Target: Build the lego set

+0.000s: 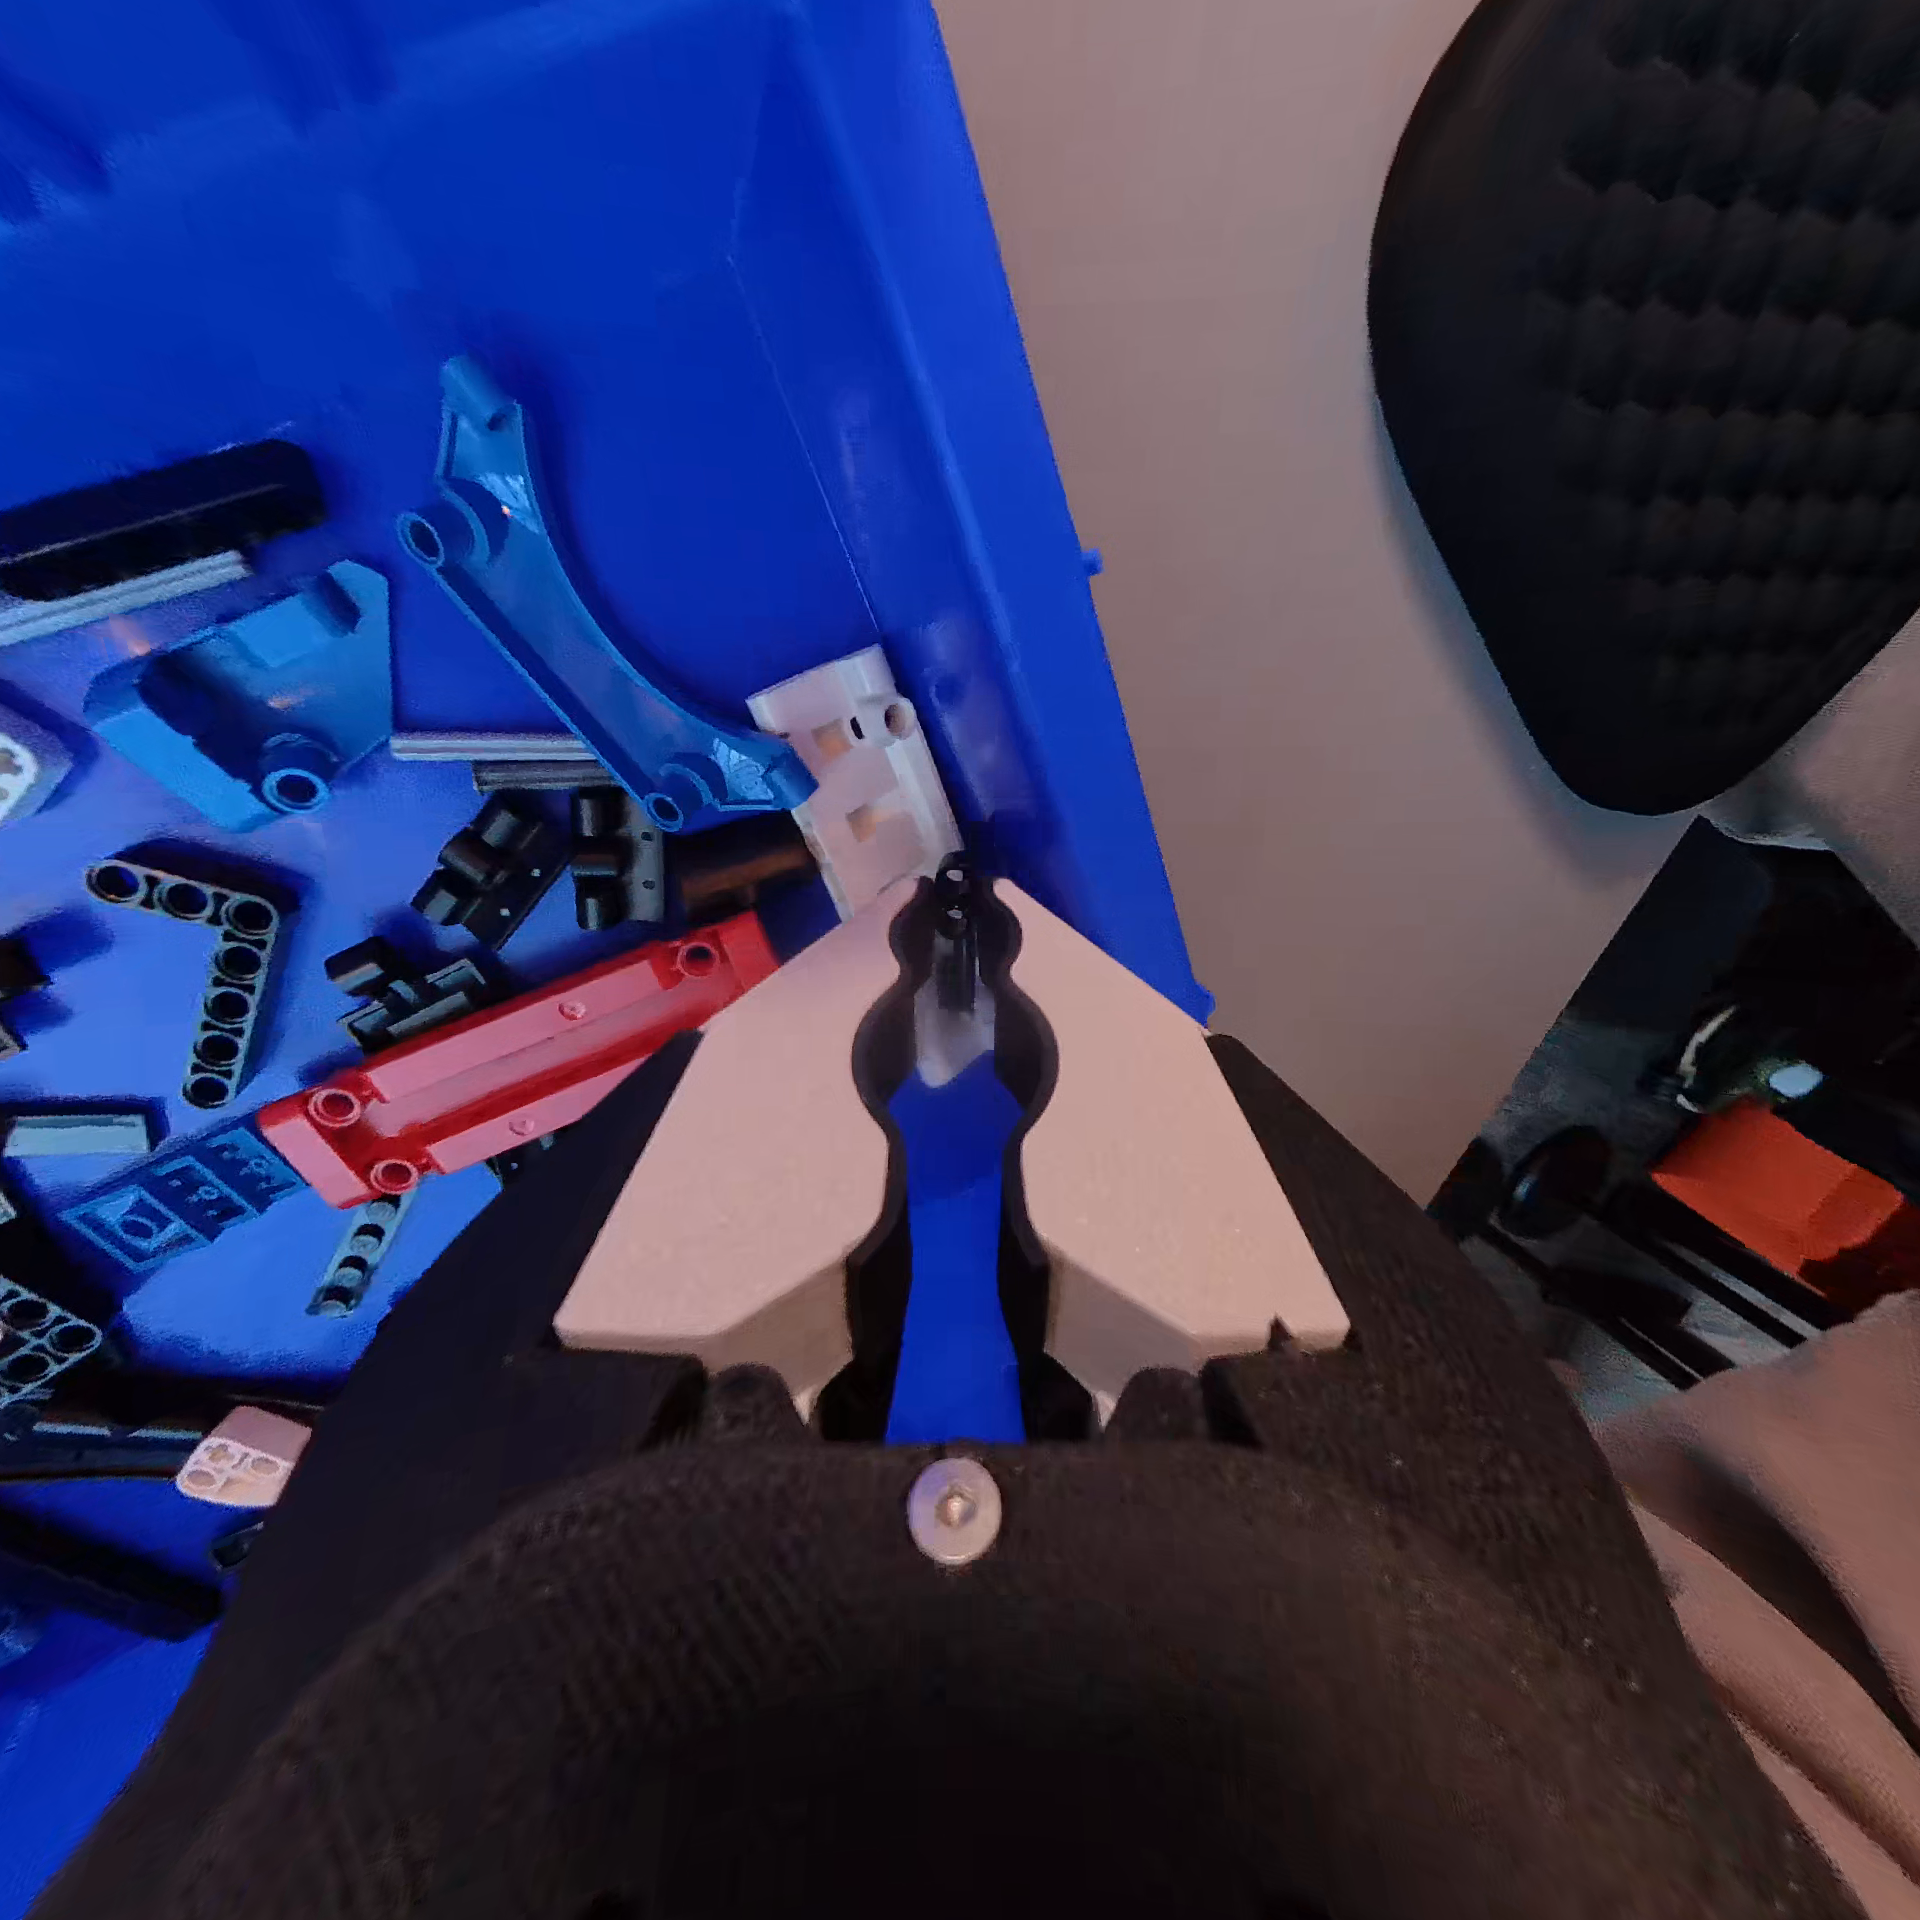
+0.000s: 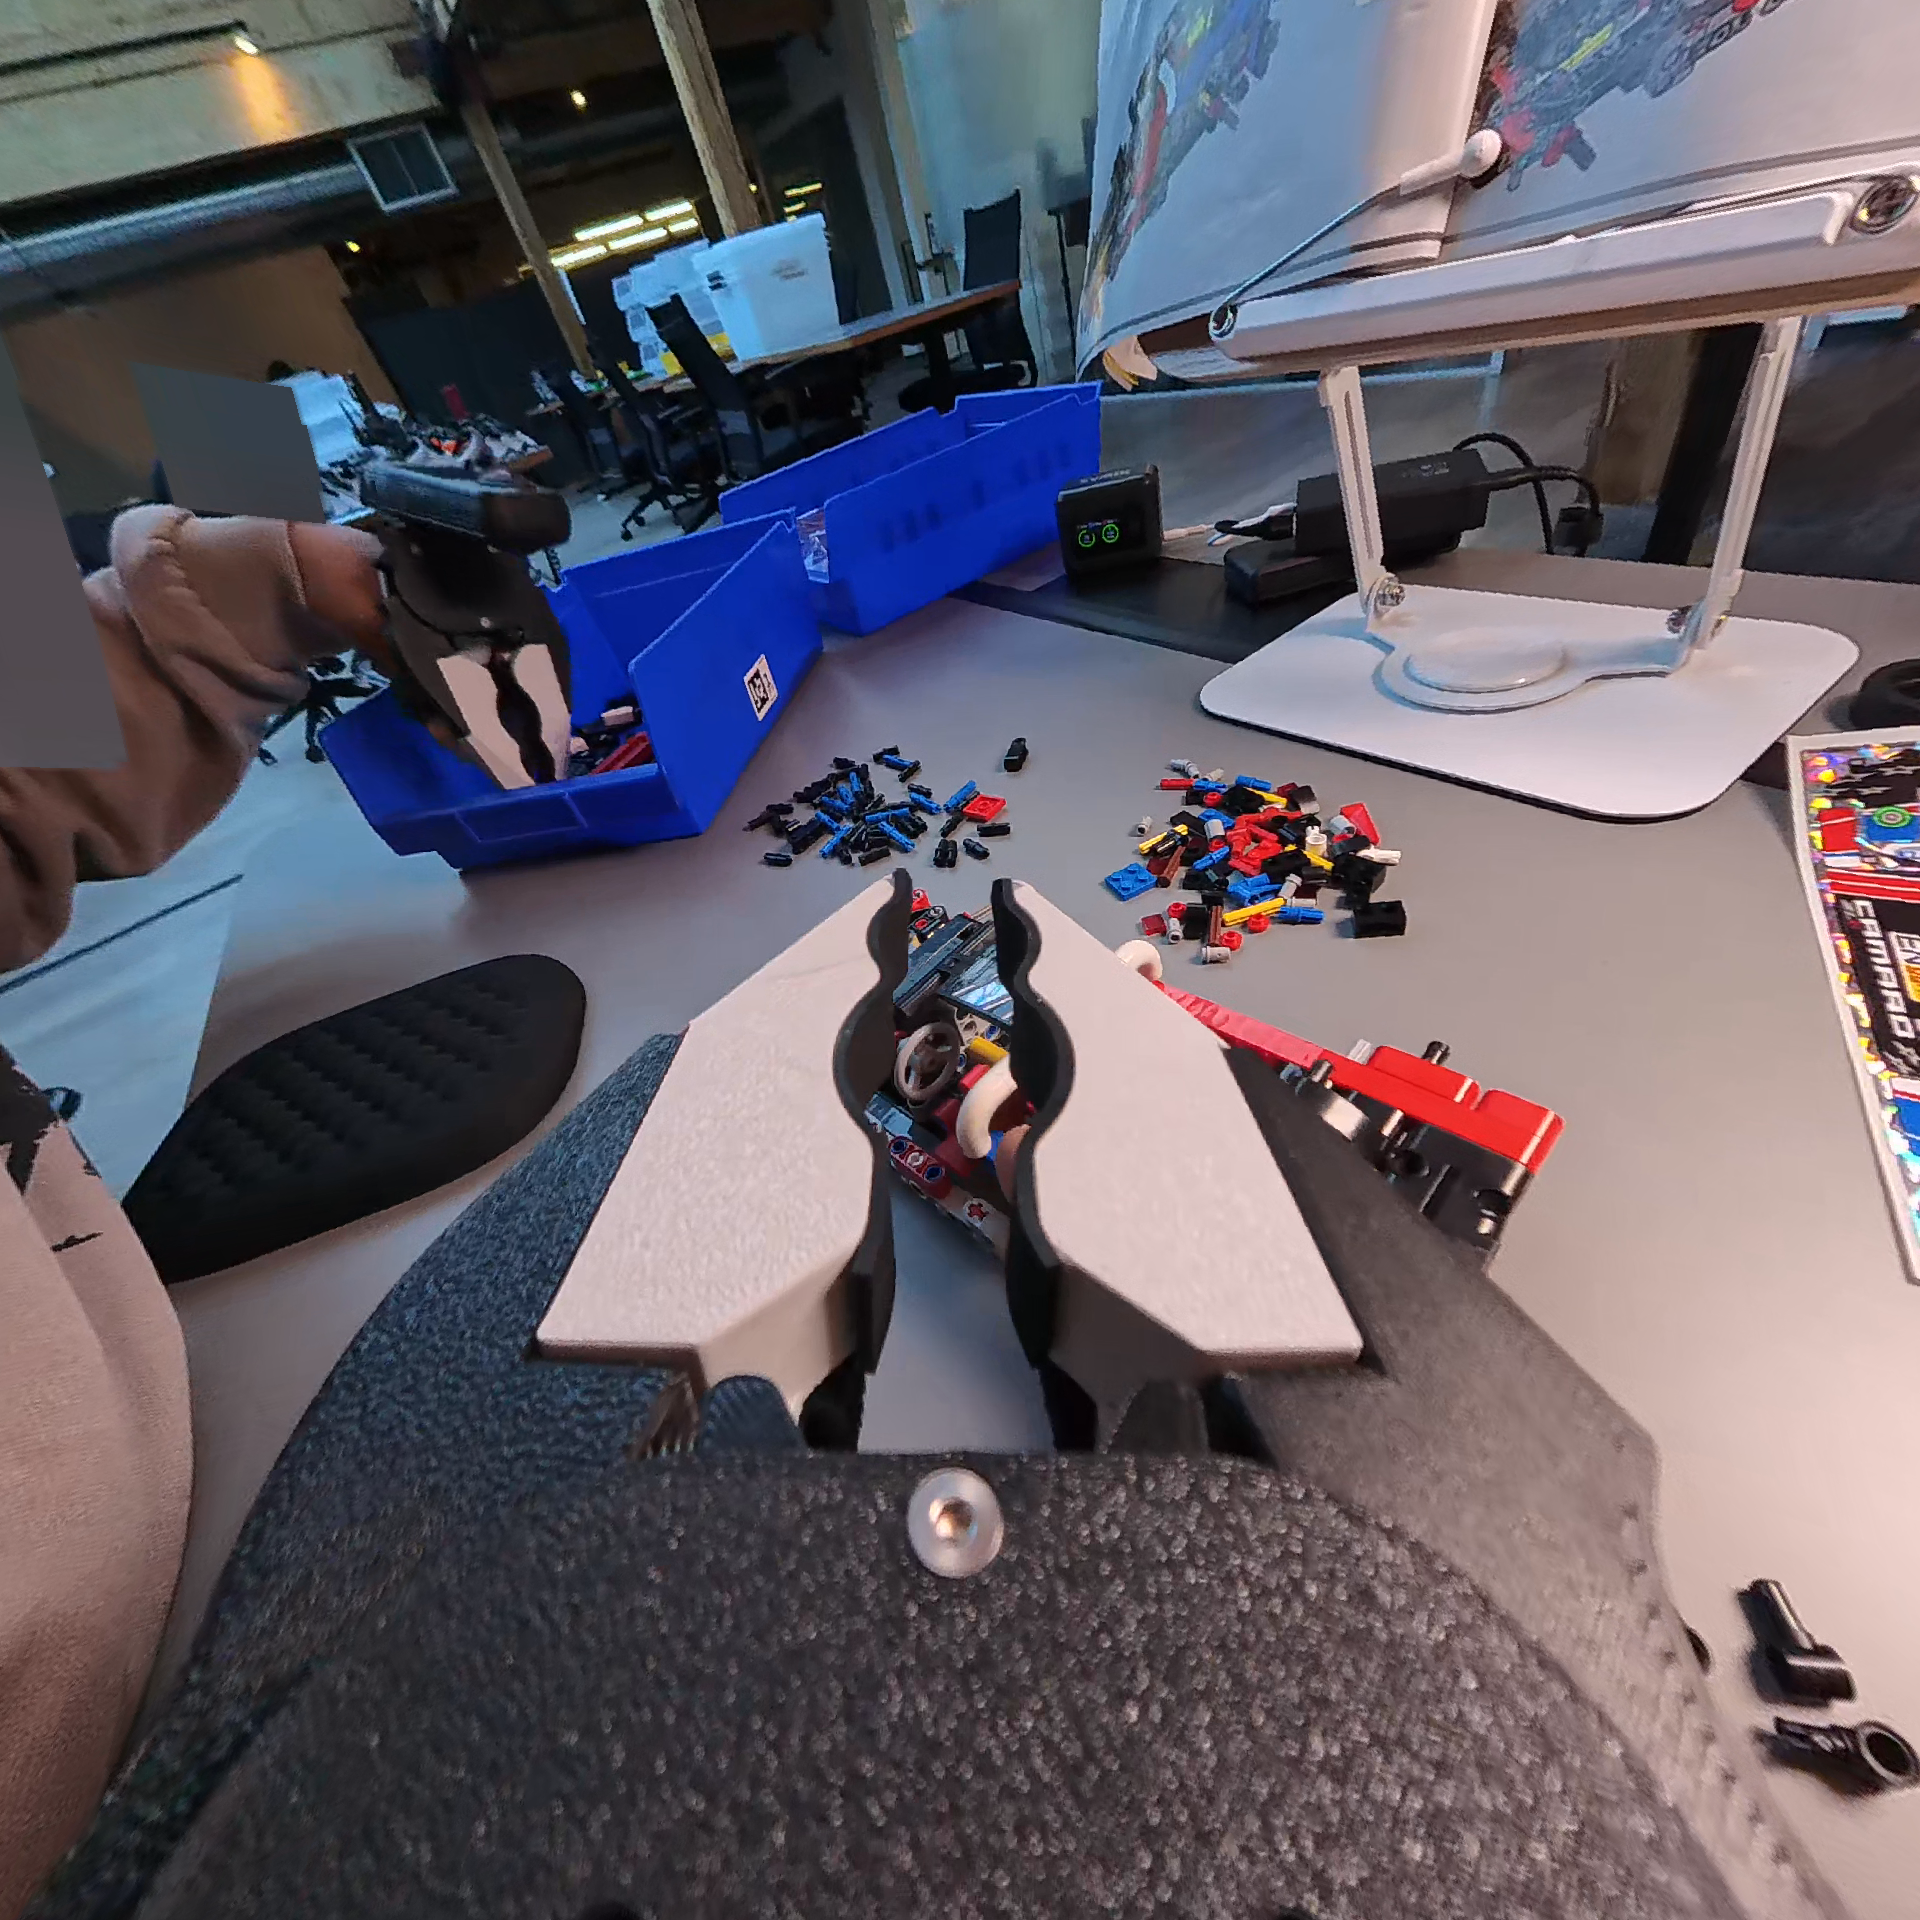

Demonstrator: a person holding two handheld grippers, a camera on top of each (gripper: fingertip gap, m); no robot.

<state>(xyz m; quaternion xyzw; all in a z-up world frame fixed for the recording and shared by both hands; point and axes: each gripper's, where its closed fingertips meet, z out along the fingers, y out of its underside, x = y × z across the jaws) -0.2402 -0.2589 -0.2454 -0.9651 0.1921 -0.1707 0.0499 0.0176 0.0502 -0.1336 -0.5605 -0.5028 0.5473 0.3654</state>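
Note:
My left gripper is shut on a small black Lego connector, held at the fingertips inside a blue bin near its corner. Below lie a red panel, a blue curved panel, a white piece and a black L-beam. The right wrist view shows this gripper over the same bin. My right gripper is closed around the part-built Lego car on the grey table. The car's red end sticks out to the right.
A pile of black and blue pins and a mixed pile of small parts lie beyond the car. A white stand holds the instruction book. A sticker sheet, a black pad and two loose black pieces are nearby. Left tips to right tips: about 40 cm.

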